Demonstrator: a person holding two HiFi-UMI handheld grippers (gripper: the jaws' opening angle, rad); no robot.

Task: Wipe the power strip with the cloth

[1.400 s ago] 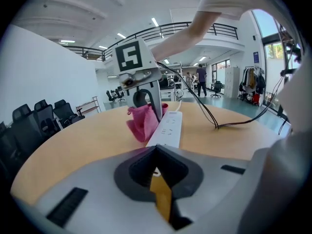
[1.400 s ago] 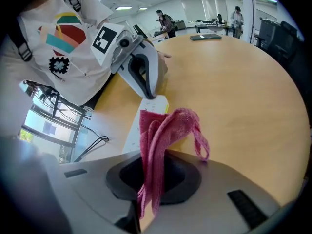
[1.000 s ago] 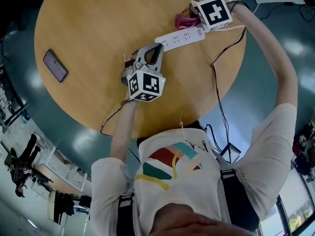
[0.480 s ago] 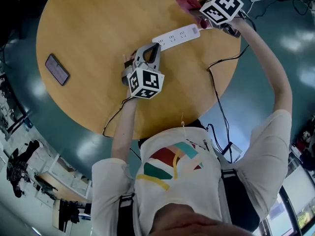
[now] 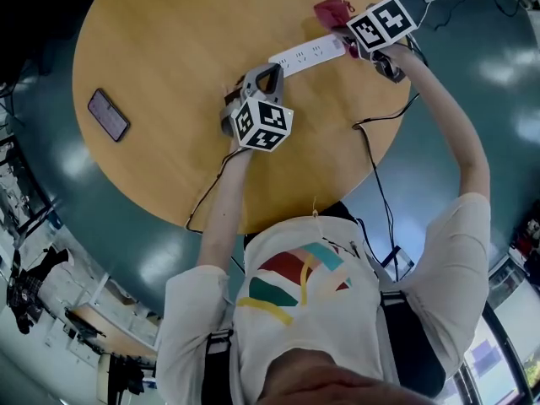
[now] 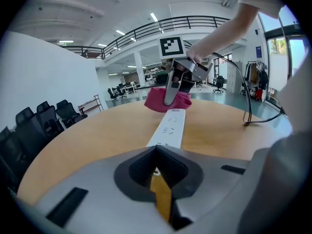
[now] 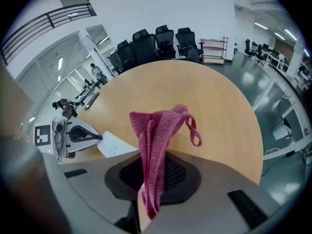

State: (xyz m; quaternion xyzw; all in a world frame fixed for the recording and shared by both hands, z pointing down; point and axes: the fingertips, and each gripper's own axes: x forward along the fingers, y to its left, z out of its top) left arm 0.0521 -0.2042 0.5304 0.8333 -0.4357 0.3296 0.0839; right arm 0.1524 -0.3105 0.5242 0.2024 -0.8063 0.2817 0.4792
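Note:
A white power strip (image 5: 308, 55) lies on the round wooden table (image 5: 169, 49). My right gripper (image 5: 353, 25) is shut on a pink cloth (image 5: 333, 11), which hangs just past the strip's far end. In the right gripper view the cloth (image 7: 156, 140) droops out of the gripper (image 7: 148, 199). My left gripper (image 5: 260, 76) is shut with nothing between its jaws, and its tip sits at the strip's near end. In the left gripper view the strip (image 6: 168, 128) runs straight away from this gripper (image 6: 157, 174) toward the cloth (image 6: 168, 101) and the right gripper (image 6: 176, 84).
A dark phone (image 5: 110, 114) lies at the table's left side, far from both grippers. A black cable (image 5: 375, 142) trails from the right gripper over the table's right edge. Another cable (image 5: 211, 194) hangs off the near edge below the left gripper. Office chairs (image 7: 161, 38) stand beyond the table.
The right gripper has lifted the cloth off the strip's far end and carried it just beyond that end. The left gripper has stayed at the near end.

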